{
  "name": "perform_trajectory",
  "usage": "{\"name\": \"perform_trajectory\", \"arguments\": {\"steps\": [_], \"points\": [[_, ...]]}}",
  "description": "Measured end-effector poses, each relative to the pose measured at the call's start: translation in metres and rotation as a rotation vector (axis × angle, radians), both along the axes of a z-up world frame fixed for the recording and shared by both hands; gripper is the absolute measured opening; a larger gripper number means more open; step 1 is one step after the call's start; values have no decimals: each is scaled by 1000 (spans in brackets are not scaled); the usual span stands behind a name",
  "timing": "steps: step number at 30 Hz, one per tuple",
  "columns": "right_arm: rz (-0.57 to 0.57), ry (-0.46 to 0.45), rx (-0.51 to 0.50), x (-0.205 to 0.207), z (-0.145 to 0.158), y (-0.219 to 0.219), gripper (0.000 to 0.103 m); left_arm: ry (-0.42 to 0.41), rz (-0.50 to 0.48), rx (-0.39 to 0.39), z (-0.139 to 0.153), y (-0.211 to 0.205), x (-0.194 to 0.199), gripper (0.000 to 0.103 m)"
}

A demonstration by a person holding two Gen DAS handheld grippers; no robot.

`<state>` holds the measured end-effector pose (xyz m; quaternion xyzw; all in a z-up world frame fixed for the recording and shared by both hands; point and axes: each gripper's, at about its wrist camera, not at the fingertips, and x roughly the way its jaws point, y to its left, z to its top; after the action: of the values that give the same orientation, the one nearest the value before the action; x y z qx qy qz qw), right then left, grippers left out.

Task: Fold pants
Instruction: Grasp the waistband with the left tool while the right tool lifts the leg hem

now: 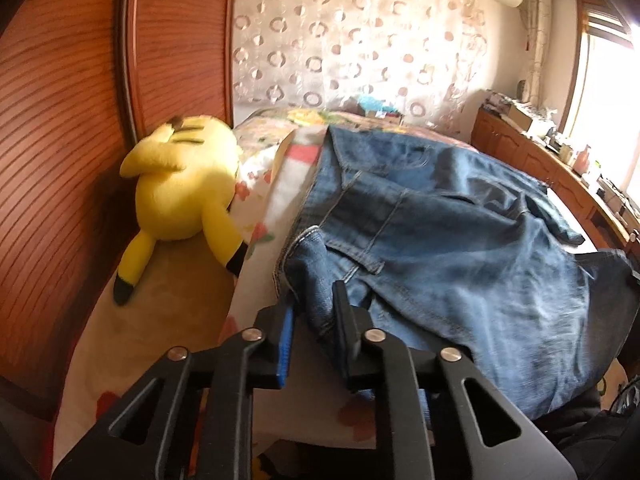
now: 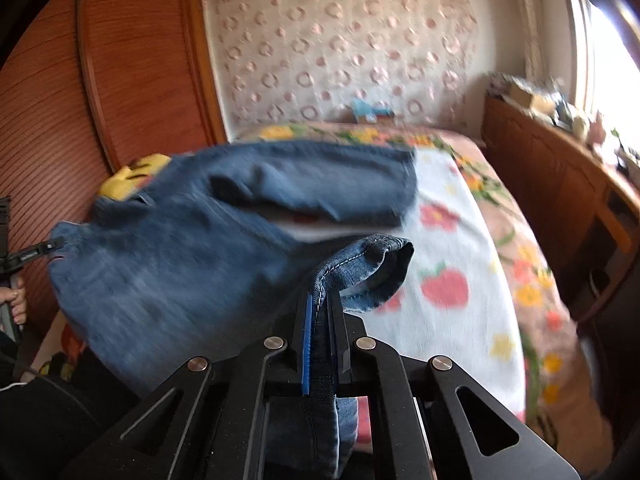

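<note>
Blue denim pants [image 1: 460, 232] lie across a bed with a floral cover [image 1: 260, 184]. In the left wrist view my left gripper [image 1: 314, 300] is shut on a bunched corner of the denim near the waistband, the cloth pinched between its black fingers. In the right wrist view my right gripper [image 2: 320, 304] is shut on a stitched hem of the pants [image 2: 168, 264], which hangs lifted off the cover. One leg [image 2: 320, 184] is folded back across the bed. At that view's far left the other gripper [image 2: 32, 254] pulls the opposite edge, with a hand [image 2: 14, 300] below it.
A yellow plush toy [image 1: 184, 196] lies at the bed's left edge against a wooden wardrobe [image 1: 60, 140]. A low wooden cabinet [image 2: 560, 200] with clutter on top runs along the right, under a bright window [image 1: 608, 120]. A patterned curtain [image 2: 340, 52] covers the far wall.
</note>
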<state>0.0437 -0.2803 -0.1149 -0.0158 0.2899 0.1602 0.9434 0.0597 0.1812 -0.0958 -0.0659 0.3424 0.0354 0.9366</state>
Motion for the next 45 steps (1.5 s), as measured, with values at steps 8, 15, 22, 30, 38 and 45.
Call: {"name": "perform_trajectory", "arguments": {"steps": [8, 15, 22, 30, 38, 45], "points": [[117, -142, -40, 3, 64, 33, 6, -80, -47, 28, 37, -9, 1, 15], [190, -165, -76, 28, 57, 72, 6, -117, -61, 28, 53, -16, 2, 15], [189, 53, -89, 72, -37, 73, 9, -89, -69, 27, 43, -24, 4, 15], [105, 36, -26, 34, -43, 22, 45, -67, -67, 27, 35, -26, 6, 15], [67, 78, -17, -18, -66, 11, 48, -53, -65, 34, 30, -29, 8, 15], [59, 146, 43, -6, -87, 0, 49, -39, -57, 36, 25, -29, 10, 15]]}}
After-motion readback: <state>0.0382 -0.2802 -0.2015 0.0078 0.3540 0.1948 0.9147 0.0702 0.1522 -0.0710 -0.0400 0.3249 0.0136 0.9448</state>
